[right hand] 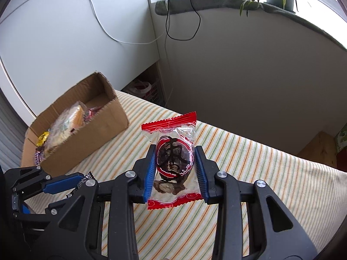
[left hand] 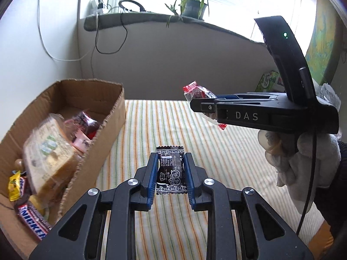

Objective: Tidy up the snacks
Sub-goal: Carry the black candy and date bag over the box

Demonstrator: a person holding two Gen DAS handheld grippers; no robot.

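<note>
Snacks are split between my two grips and the cardboard box [left hand: 71, 117]: my left hand-held gripper [left hand: 171, 162] pinches a small black candy packet [left hand: 170, 170] with silver print, its blue pads pressed against both long edges, the packet standing upright between them and lifted clear of the striped cloth [left hand: 151, 130] that covers the surface. My right hand-held gripper [right hand: 176, 162] pinches a clear packet with red sealed ends [right hand: 173, 160], a dark lumpy sweet showing through the film, and this one too hangs above the cloth with a pad on each side. Seen from my left wrist, the right hand-held gripper sits up and to the right, held by my white-gloved hand [left hand: 299, 162], its packet poking out past the fingertips. Seen from my right wrist, the left hand-held gripper shows low at the left edge with a corner of the black packet beside its blue pad. The box stands open on the cloth to the left of both grippers, near but not touching them. Inside it lie a large wrapped pale sandwich-like pack [left hand: 49, 151], a Snickers bar [left hand: 32, 221], a small yellow wrapper [left hand: 15, 186] and some pink and red packets [left hand: 83, 127]. Behind, a potted plant [left hand: 195, 2] and cables sit on the window ledge.
</note>
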